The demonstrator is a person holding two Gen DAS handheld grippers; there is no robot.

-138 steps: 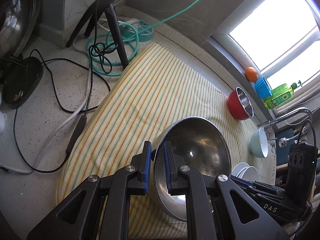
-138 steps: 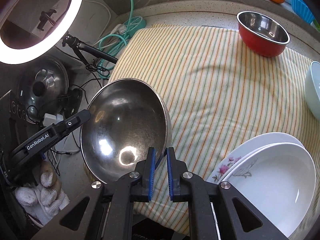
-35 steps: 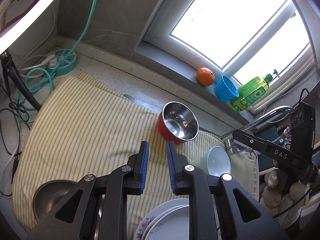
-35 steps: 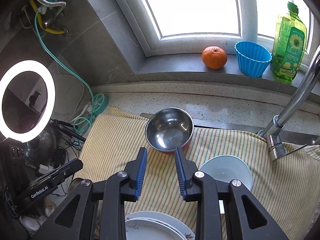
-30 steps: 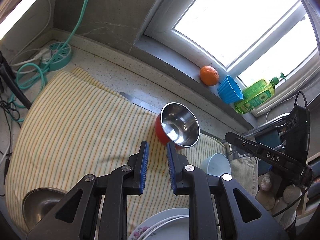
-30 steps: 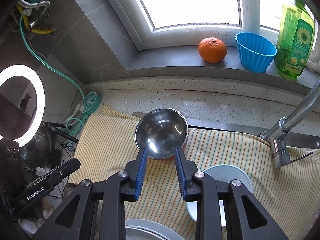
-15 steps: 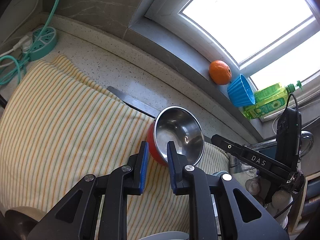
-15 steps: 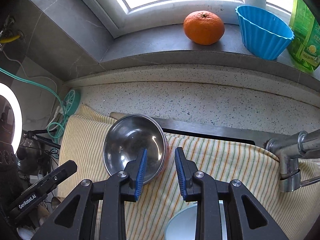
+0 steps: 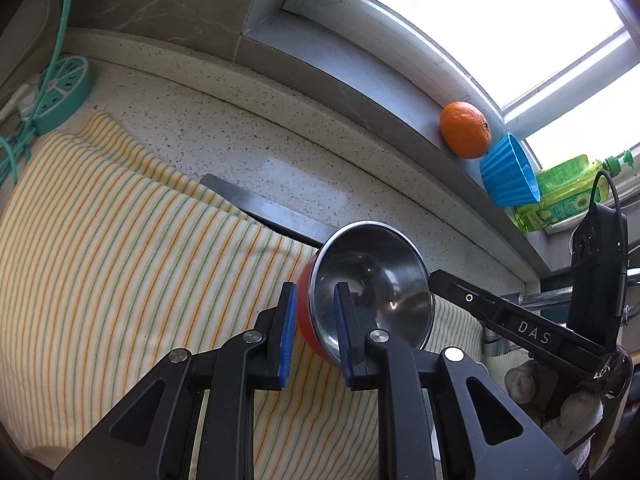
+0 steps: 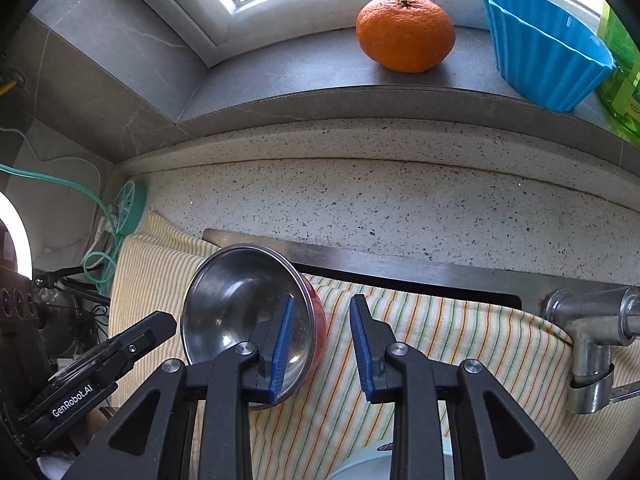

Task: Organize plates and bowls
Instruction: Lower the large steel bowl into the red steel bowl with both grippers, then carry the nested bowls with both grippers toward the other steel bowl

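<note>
at the back of the striped cloth (image 9: 120,264), both grippers have closed in on the red bowl (image 9: 370,280) within 1 s. left gripper (image 9: 314,332) and right gripper (image 10: 320,344) are spread, each straddling an opposite rim. judgement: 2-sided pinch next.

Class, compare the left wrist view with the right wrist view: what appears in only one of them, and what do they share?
Only the left wrist view shows the right gripper's body marked DAS. Only the right wrist view shows the metal tap and a slice of ring light. Both show the red bowl on the striped cloth, each gripper straddling its rim, plus the orange and blue cup.
</note>
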